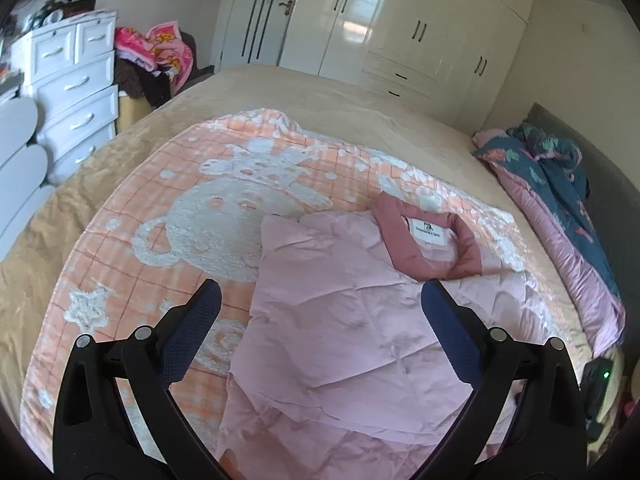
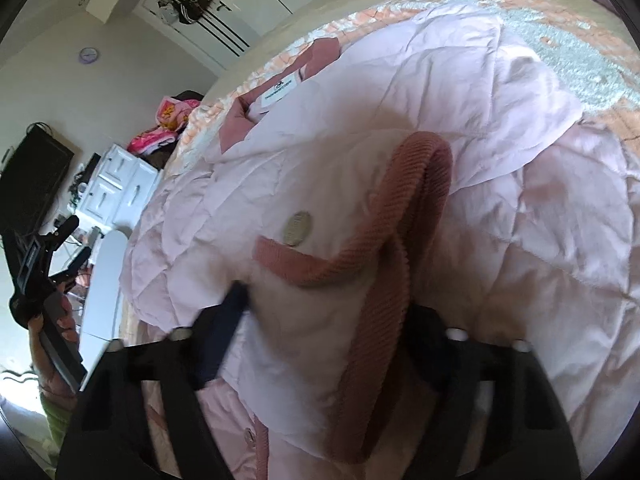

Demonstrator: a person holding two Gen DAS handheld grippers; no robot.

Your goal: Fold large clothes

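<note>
A pale pink quilted jacket lies on an orange and white blanket on the bed, its darker pink collar with a white label at the far end. My left gripper is open and empty, hovering over the jacket's near part. In the right wrist view my right gripper is shut on the jacket's sleeve by its ribbed pink cuff, lifted over the jacket body. A snap button shows on the sleeve. The left gripper also shows in the right wrist view, at far left.
The bed has a tan cover. A white dresser stands at the left, a white wardrobe behind the bed. Pink and teal bedding is bundled at the bed's right side.
</note>
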